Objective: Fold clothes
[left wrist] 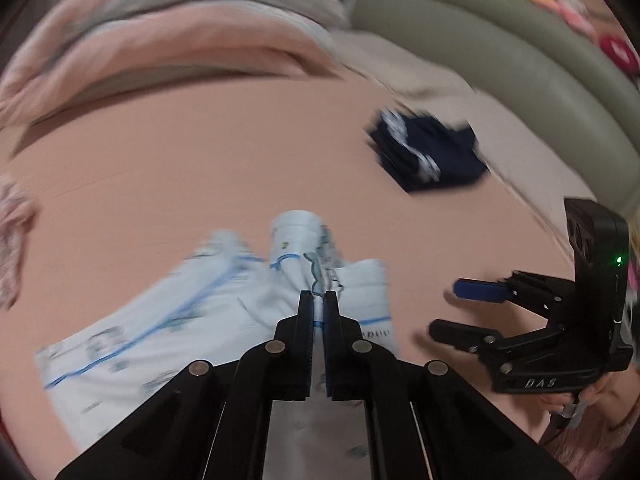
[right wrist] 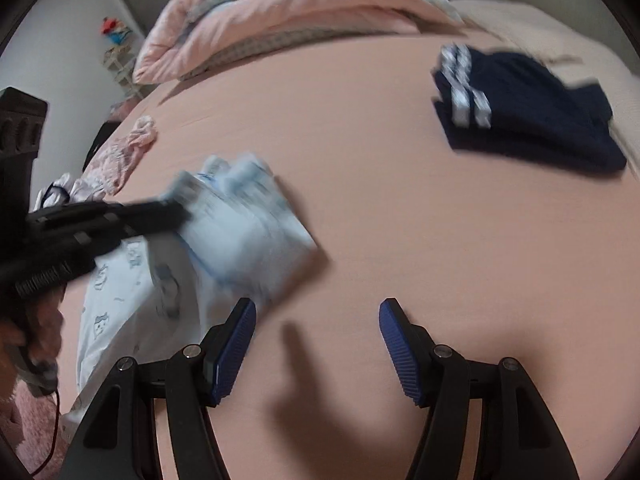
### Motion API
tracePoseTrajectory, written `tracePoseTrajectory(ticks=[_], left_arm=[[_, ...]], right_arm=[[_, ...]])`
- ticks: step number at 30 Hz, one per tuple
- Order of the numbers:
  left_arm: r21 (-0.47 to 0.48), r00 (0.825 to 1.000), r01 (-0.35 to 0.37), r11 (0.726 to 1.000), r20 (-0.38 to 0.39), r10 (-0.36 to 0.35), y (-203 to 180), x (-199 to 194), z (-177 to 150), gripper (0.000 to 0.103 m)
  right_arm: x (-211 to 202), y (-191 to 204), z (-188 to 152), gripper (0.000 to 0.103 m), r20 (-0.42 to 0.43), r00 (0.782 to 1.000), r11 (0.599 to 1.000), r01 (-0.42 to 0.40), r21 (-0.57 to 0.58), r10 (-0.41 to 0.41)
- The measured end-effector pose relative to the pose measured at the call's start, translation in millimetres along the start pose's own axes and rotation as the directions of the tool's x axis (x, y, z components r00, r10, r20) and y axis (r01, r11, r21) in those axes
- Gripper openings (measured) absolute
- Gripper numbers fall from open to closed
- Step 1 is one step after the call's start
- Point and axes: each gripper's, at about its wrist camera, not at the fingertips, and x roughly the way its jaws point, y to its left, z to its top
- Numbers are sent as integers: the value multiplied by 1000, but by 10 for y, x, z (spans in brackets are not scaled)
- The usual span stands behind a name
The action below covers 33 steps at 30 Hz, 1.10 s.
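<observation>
A light blue patterned garment lies crumpled on the pink bed sheet. My left gripper is shut on a bunched fold of it and holds that fold up. In the right wrist view the same garment is at the left, with the left gripper pinching it. My right gripper is open and empty, just above the sheet, to the right of the garment. It also shows in the left wrist view at the right.
A folded navy garment with white stripes lies far right on the bed sheet. A pink quilt is piled at the back. Pink clothes lie at the left edge. A grey-green padded headboard runs along the right.
</observation>
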Motion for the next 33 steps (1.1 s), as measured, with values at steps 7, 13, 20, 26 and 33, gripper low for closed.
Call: tracePoseTrajectory(ticks=[7,13,20,26,33], left_arm=[[-173,999,-31,984,11,33,873,-445,-305,3],[-219,999,-15,976,-37,7,1210,-402,-586,3],[-135,999,9,991,35,-4,1126,-464,-674,3],[-214,999,8,977,34,0,1320,-415,-766,3],[-225,994,-76,971,56,90,1520,-702,-718,3]], right_arm=[[173,483,526,64,5,1000,994,31,-103,-31],[612,1070,932,64,-11,1000,968,10,-249,-13],[942,1539,1114,64,-31,999,946,-27,-323,18],[1462,1690,1074,62,-173,968,884,85,-460,-183],[1204,1192,1093,62,-163,950,908,193,-371,-268]])
